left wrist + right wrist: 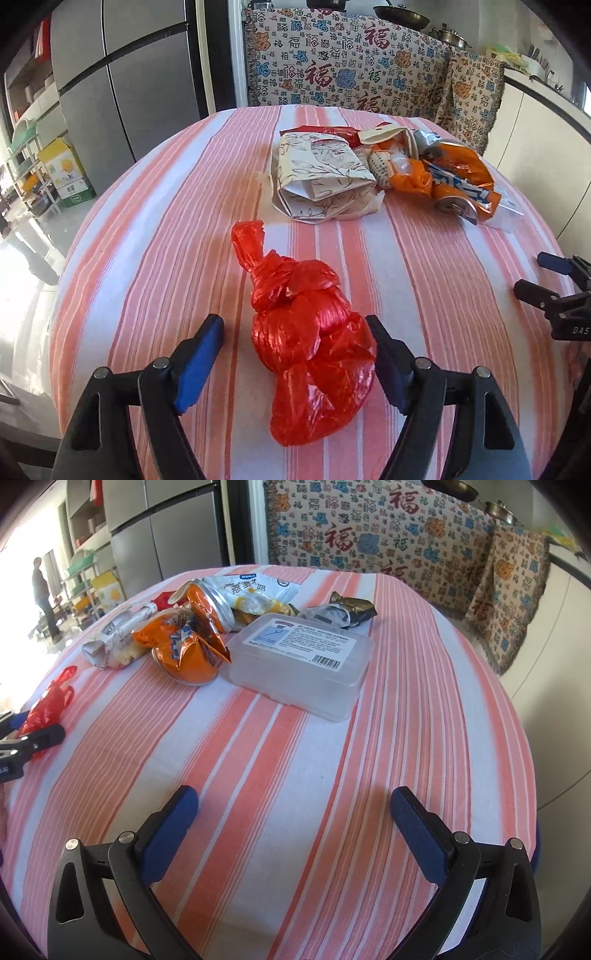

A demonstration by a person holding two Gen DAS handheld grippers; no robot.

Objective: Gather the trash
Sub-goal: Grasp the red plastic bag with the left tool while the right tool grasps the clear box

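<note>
left tongs (295, 347) stand wide around the knotted red bag (306, 350), pads apart; best pinch near its 12 o'clock knot. right tongs (293, 825) wide, empty.

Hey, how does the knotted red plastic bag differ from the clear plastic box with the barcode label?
The knotted red plastic bag is soft, crumpled and opaque red; the clear plastic box is rigid, rectangular and translucent. The bag is plain, while the box carries a printed label with a barcode. The bag lies alone between the open left gripper's fingers; the box sits against the litter pile. Both rest on the striped tablecloth.
</note>
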